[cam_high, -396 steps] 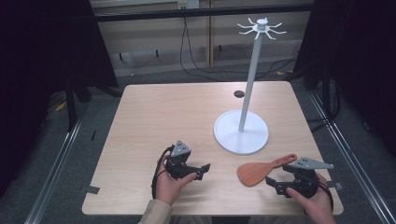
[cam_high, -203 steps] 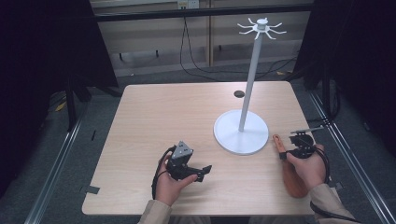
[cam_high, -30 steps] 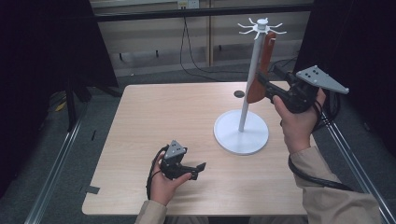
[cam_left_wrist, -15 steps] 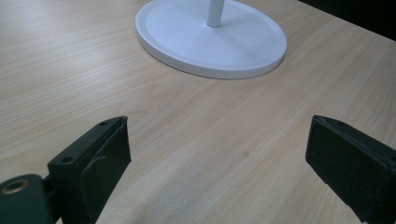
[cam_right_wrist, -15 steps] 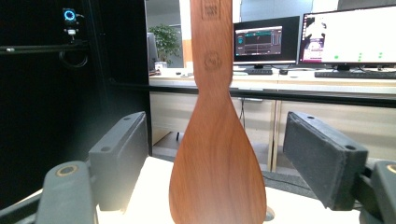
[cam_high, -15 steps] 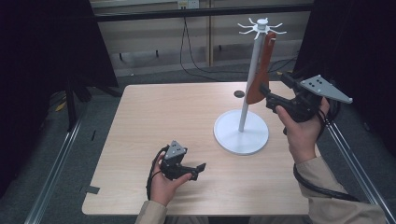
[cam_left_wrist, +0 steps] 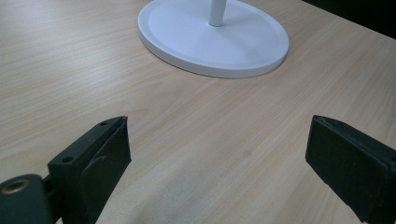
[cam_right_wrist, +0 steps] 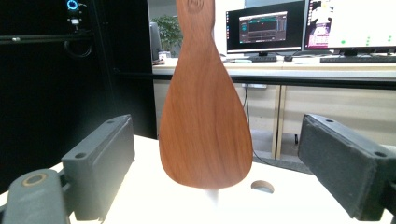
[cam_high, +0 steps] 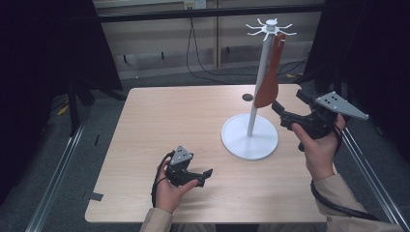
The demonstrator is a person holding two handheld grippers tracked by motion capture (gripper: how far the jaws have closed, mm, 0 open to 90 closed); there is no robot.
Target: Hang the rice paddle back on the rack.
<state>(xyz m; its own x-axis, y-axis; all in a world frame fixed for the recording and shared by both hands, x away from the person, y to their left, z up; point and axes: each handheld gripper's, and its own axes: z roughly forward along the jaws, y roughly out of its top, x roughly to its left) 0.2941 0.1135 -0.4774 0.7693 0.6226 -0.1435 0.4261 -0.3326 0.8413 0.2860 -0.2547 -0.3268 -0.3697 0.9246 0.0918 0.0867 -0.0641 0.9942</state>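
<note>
we see the table [cam_high: 193, 125] carrying the white stand [cam_high: 250, 140] at 2 o'clock; the wooden spatula [cam_high: 269, 79] hangs from its hook, so right tongs [cam_high: 289, 107] have just been opening, nothing clamped. left tongs [cam_high: 202, 177] rest apart.

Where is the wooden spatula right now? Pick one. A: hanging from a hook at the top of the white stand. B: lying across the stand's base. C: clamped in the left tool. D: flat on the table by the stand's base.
A: the wooden spatula hangs blade-down from the white stand, clear of the open right tool.
</note>
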